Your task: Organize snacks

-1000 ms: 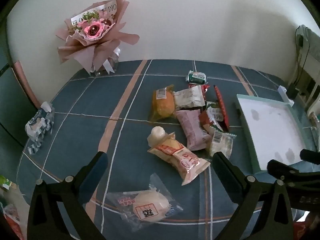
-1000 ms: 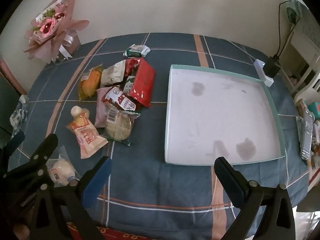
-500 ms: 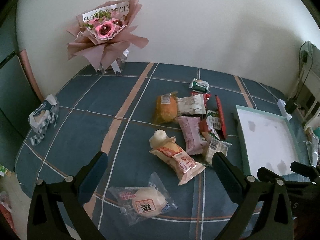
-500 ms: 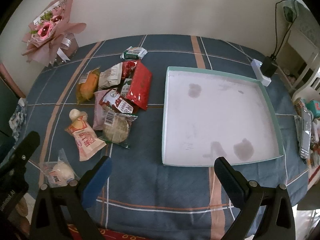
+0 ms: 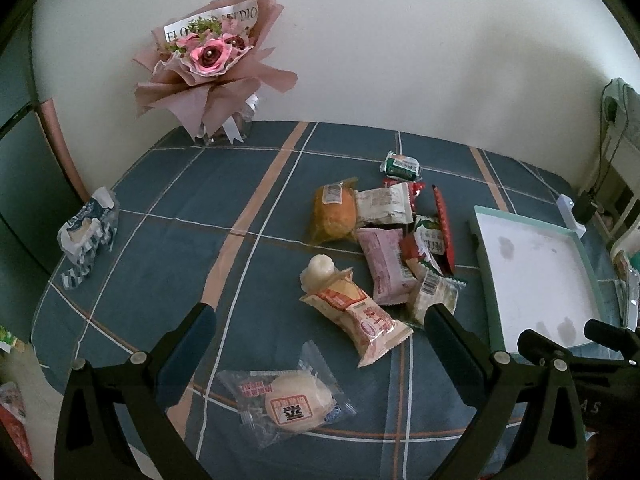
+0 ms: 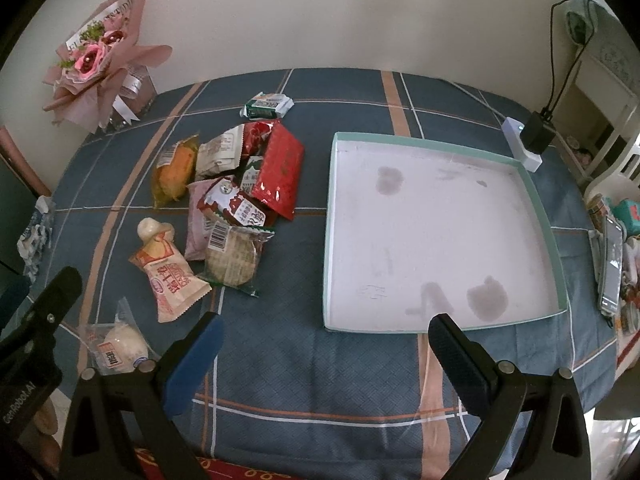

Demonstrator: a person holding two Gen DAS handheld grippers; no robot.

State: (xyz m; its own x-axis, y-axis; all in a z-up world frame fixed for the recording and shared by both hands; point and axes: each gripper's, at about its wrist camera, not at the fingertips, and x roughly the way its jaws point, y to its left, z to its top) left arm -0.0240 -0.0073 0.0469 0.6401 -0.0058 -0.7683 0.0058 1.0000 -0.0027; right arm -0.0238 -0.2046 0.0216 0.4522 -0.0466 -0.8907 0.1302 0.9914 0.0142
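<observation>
Several wrapped snacks lie in a loose pile on the blue plaid tablecloth: a red packet [image 6: 280,170], an orange cake [image 5: 334,212], a pink packet [image 5: 386,264], a round cracker pack [image 6: 234,258], a green pack [image 6: 267,105] at the back. A beige bun packet [image 5: 356,312] and a clear-wrapped white bun [image 5: 290,400] lie nearest. An empty white tray with a teal rim [image 6: 440,236] sits to the right. My left gripper [image 5: 320,316] is open above the white bun. My right gripper [image 6: 326,328] is open near the tray's front edge.
A pink flower bouquet [image 5: 210,68] stands at the back left by the wall. A crumpled blue-white wrapper [image 5: 86,236] lies at the table's left edge. A white power strip with a black plug [image 6: 528,140] sits behind the tray. Clutter lies at the far right [image 6: 612,264].
Both grippers have pulled back and risen a little, so the table looks farther away. Nothing on the table has moved. Both stay open.
</observation>
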